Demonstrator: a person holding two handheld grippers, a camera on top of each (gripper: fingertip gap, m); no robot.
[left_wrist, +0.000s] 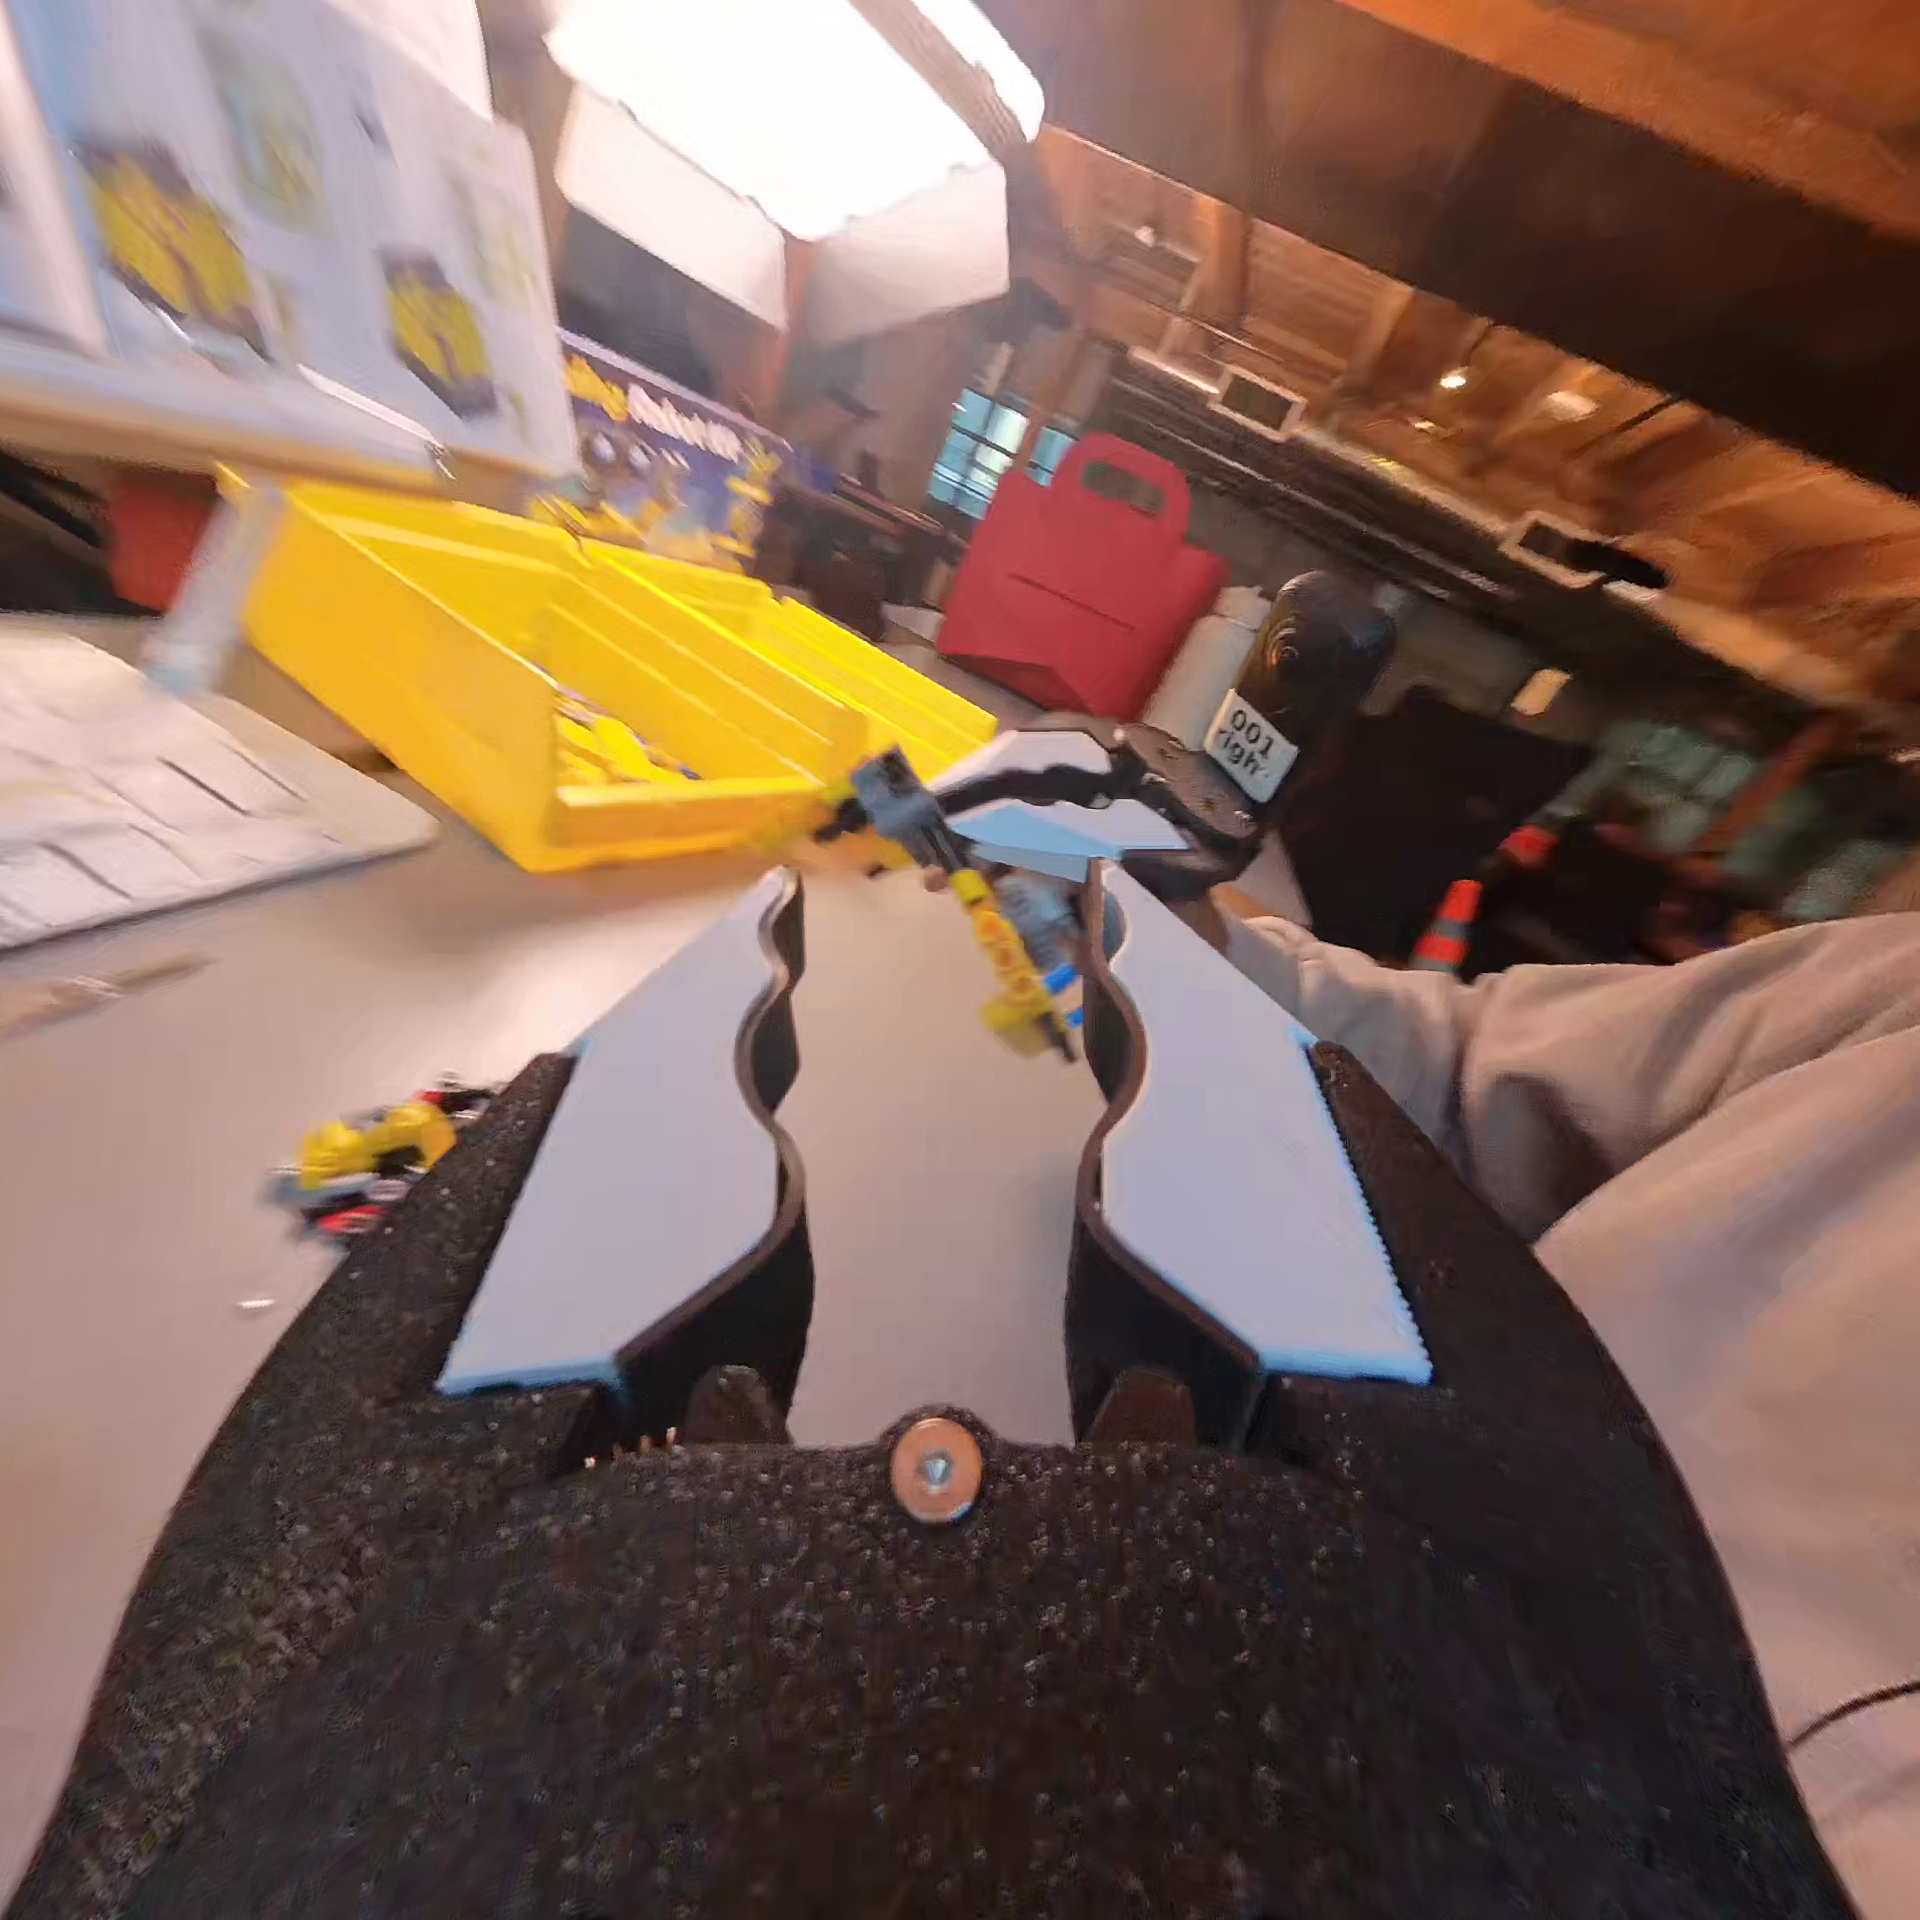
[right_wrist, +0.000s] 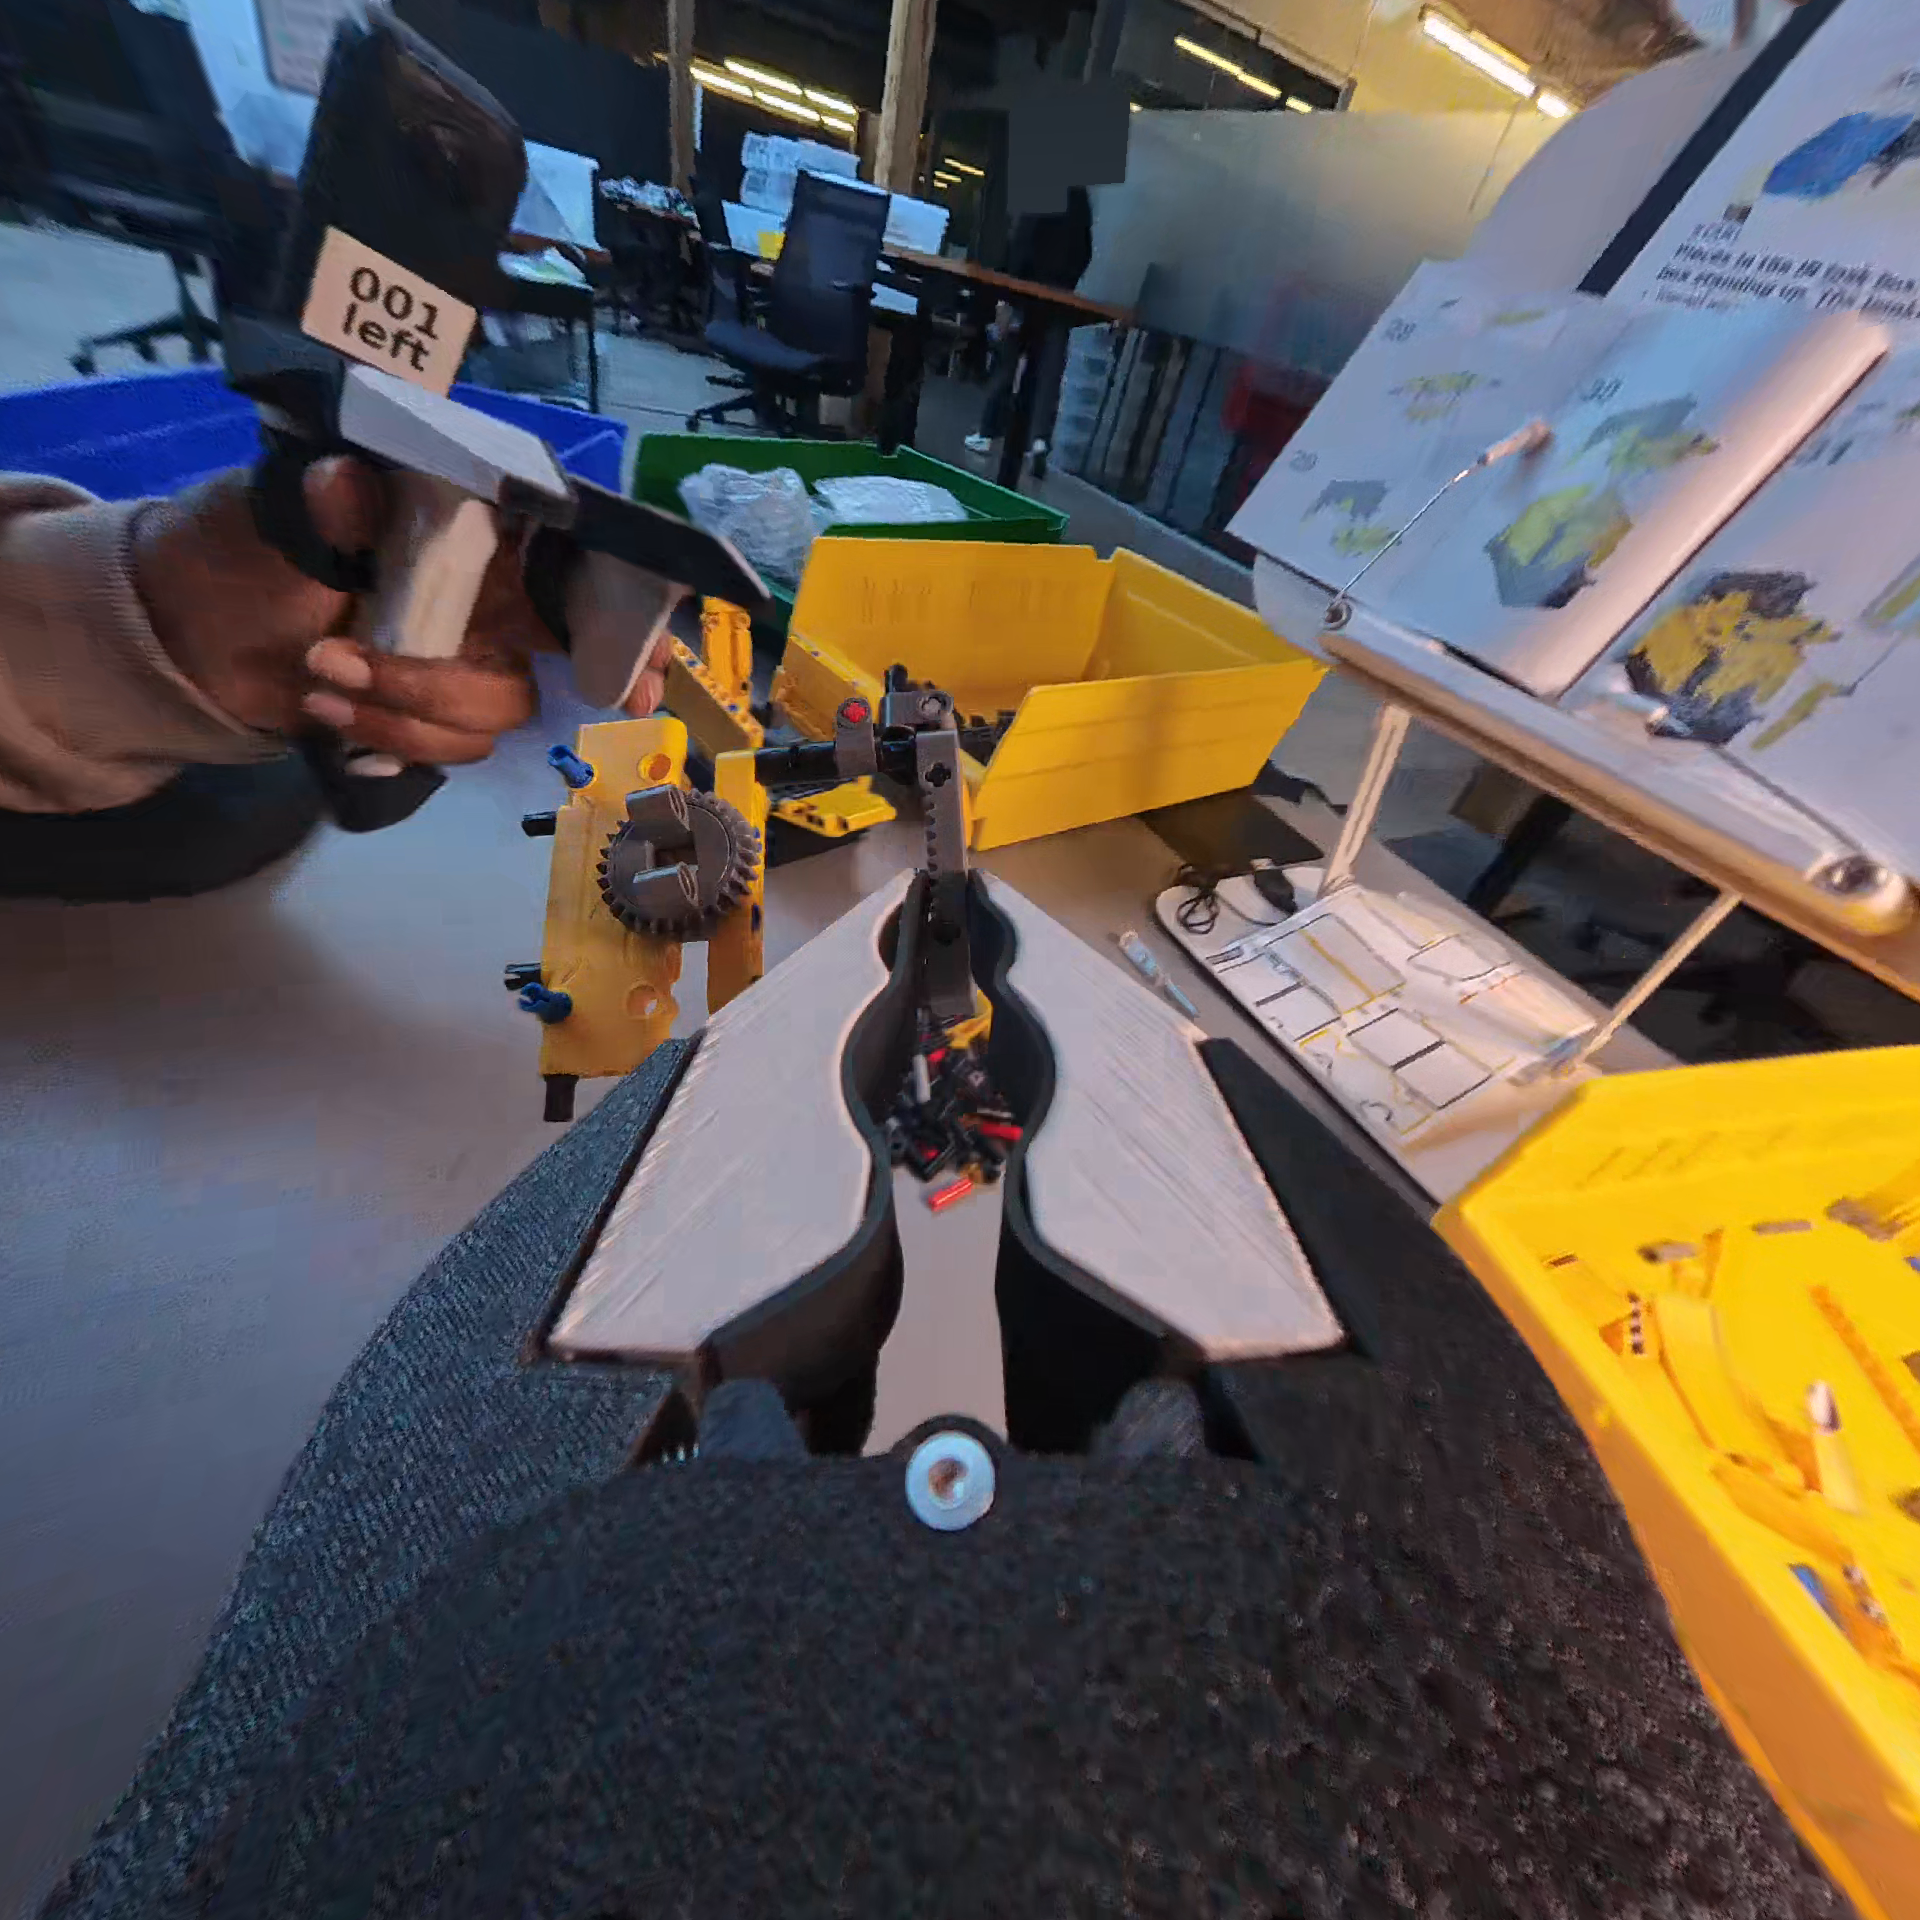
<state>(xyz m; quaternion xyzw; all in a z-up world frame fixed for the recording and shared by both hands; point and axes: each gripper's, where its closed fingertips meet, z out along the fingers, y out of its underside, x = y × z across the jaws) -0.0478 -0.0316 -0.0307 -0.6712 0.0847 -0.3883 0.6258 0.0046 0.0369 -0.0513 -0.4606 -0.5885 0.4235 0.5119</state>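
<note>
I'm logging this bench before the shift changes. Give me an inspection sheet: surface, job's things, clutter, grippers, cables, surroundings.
Surface: grey table, mostly bare on the left.
Job's things: yellow assembly with a grey gear, joined to a grey beam; open booklet on a metal stand.
Clutter: loose pins under the right gripper; yellow bins; small parts heap; flat sheet.
Grippers: right gripper shut on the grey beam; left gripper open, holding nothing, close beside the assembly.
Cables: black cord coiled by the sheet.
Surroundings: green bin, blue bin, office chairs, red bag.
</note>
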